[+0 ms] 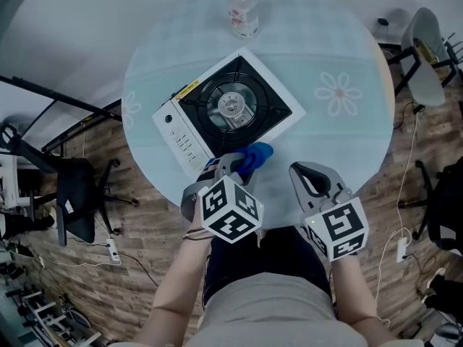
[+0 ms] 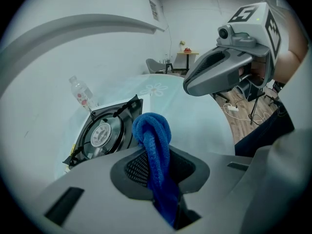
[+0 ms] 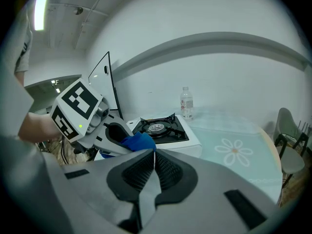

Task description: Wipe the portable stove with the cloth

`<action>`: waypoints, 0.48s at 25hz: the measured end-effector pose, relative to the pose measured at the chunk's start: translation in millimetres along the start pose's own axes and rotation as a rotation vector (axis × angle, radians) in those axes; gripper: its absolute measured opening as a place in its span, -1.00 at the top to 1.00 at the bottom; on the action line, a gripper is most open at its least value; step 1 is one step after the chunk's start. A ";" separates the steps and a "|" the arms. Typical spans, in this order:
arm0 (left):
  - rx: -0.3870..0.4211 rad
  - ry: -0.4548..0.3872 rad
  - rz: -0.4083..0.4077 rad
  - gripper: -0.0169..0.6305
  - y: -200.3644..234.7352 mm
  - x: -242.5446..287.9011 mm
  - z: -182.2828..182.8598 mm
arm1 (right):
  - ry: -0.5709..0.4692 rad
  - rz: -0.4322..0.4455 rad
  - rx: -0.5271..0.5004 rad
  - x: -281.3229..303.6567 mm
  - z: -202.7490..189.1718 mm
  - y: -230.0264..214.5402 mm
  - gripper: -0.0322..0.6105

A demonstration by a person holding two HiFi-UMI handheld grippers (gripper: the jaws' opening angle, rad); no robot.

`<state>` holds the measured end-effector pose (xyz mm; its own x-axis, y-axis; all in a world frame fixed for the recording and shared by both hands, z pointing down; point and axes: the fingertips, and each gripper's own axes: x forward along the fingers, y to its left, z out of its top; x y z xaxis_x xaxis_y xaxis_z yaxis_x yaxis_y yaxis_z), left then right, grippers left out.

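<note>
While clamped on cloth [image 2: 152, 130], left hand-held gripper [image 1: 233, 166] beside stove [image 1: 228, 107]

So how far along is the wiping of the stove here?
Done: the blue cloth is picked up, clamped in the left gripper. In hand: it hangs by the near edge of the portable stove; contact unclear. Left: wiping the stove itself. The right gripper is shut, empty, off to the side.
</note>
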<state>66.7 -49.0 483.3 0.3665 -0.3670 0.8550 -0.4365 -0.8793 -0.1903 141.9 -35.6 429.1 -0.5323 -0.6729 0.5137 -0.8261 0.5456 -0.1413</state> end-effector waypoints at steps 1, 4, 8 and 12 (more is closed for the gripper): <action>-0.003 -0.003 0.002 0.69 1.3 0.7 1.8 | 0.001 -0.002 0.003 0.1 -0.8 -1.2 0.83; -0.011 -0.013 0.008 0.69 5.9 3.2 7.3 | -0.001 -0.009 0.013 0.1 -1.0 -5.8 0.82; -0.019 -0.018 0.027 0.69 13.6 5.3 15.1 | -0.004 -0.019 0.019 -1.8 0.6 -13.2 0.82; -0.007 -0.004 0.059 0.69 22.8 9.5 22.2 | -0.007 -0.031 0.028 -3.5 1.3 -20.3 0.82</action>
<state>78.5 -79.3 476.3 0.3428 -0.4193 0.8407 -0.4632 -0.8540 -0.2370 160.2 -44.9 429.1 -0.5077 -0.6929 0.5120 -0.8469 0.5105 -0.1489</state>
